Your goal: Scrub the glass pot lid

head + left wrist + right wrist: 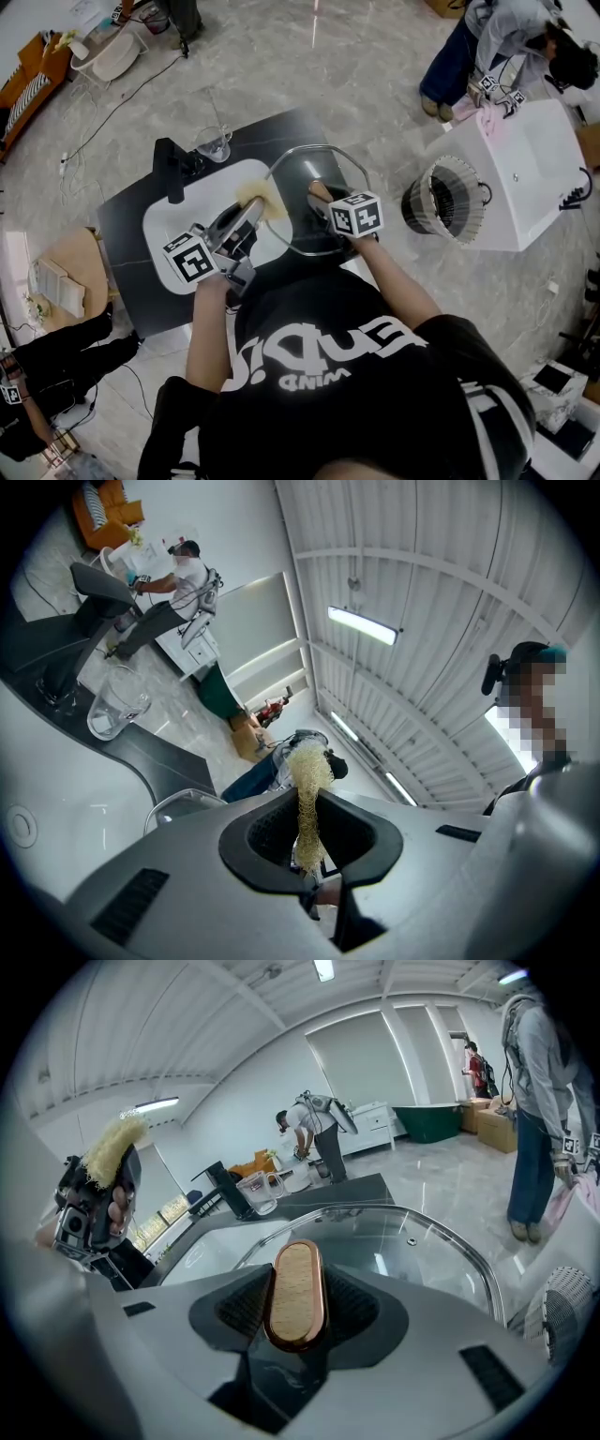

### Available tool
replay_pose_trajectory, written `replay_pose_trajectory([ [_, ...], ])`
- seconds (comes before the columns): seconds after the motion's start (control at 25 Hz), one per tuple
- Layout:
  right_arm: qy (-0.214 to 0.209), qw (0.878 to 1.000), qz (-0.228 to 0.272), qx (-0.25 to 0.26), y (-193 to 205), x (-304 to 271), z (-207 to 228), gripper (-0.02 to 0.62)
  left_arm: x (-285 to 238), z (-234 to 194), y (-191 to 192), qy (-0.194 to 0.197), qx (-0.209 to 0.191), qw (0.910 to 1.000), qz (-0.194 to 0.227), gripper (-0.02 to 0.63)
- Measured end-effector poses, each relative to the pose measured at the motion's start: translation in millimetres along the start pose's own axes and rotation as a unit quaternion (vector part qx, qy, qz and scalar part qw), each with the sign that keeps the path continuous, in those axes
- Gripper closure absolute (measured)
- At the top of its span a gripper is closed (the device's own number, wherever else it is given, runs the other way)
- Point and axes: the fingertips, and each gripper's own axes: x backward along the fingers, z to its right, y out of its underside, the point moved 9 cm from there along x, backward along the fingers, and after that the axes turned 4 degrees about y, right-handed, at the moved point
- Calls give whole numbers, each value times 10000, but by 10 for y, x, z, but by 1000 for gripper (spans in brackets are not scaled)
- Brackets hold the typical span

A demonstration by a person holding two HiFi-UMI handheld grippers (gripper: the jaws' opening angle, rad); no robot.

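Note:
The glass pot lid [302,172] with a metal rim stands tilted over the dark counter, right of the sink. My right gripper [322,201] is shut on its wooden, copper-edged knob [294,1294], which sits upright between the jaws; the lid's pane [422,1246] spreads out beyond it. My left gripper [251,210] is shut on a yellow mesh scrubber [307,785], whose frayed end [265,196] lies at the lid's left edge. In the right gripper view the left gripper with the scrubber [112,1151] shows at the far left, beside the lid.
A white sink [159,223] is set in the dark counter [127,281], with a black faucet [170,169] and a clear glass jug [214,144] behind it. A round wire basket [448,199] and a white table [539,164] stand to the right. People stand nearby.

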Motion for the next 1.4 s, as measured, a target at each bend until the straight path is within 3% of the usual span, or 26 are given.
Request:
replay_pose_trajectory([
  [0.36, -37, 9999, -90, -57, 95, -70, 24, 421, -19, -9, 4, 21, 48, 10000, 13, 555],
  [0.96, 110, 9984, -20, 550, 11, -28, -58, 420, -39, -44, 45, 50, 118, 9999, -59, 555],
  [1.4, -441, 9919, 1083, 495, -512, 703, -375, 421, -196, 11, 66, 182, 81, 9997, -117, 555],
])
